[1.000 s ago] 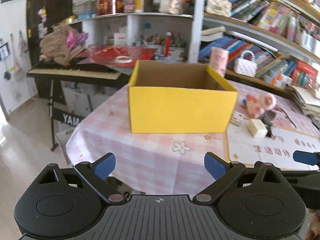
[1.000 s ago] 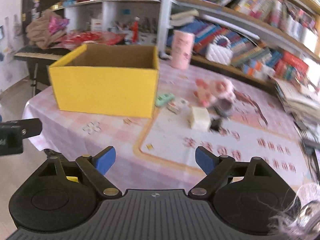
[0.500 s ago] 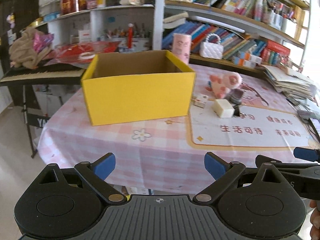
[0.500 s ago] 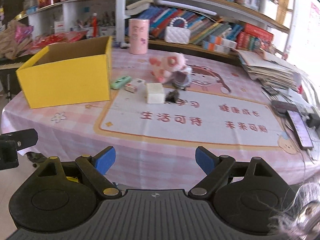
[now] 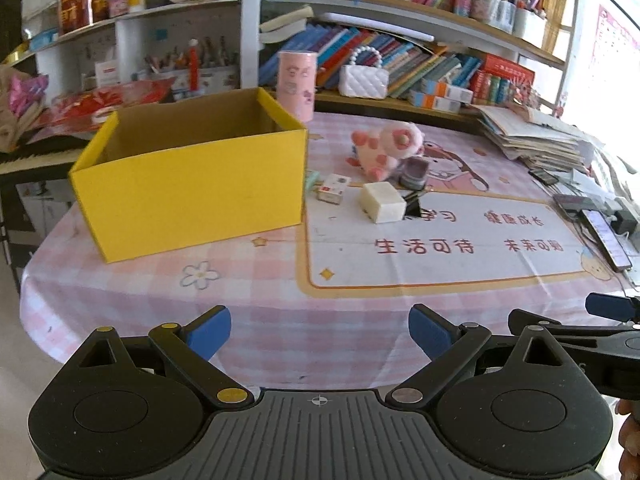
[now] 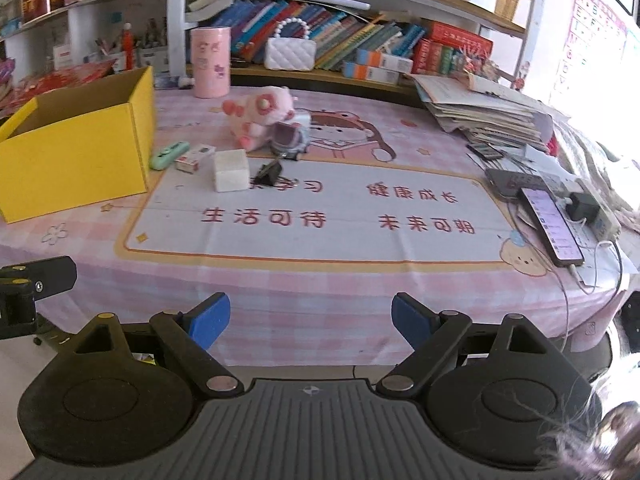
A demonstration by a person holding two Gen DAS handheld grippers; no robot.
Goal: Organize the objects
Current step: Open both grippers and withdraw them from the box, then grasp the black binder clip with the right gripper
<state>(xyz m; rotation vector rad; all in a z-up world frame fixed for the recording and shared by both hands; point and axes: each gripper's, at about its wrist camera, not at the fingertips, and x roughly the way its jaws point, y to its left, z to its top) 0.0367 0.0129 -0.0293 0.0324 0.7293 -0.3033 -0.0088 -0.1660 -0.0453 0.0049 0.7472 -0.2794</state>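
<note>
swung rightward since a second ago, now facing box (image 5: 192,184) and clutter beside it: plush (image 6: 260,114), block (image 6: 230,170), probably a clip (image 6: 270,171). left fingers (image 5: 320,334) and right fingers (image 6: 310,322) spread, empty, short of tabletop (image 6: 320,280). nothing boxed yet.

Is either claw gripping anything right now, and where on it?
Nothing. The left claw and right claw are both open and empty, short of the table.

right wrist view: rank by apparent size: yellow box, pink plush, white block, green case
1. yellow box, by far the largest
2. pink plush
3. white block
4. green case

Block and case look close in size, and the case is partly hidden by the box, so that order is unsure.
</note>
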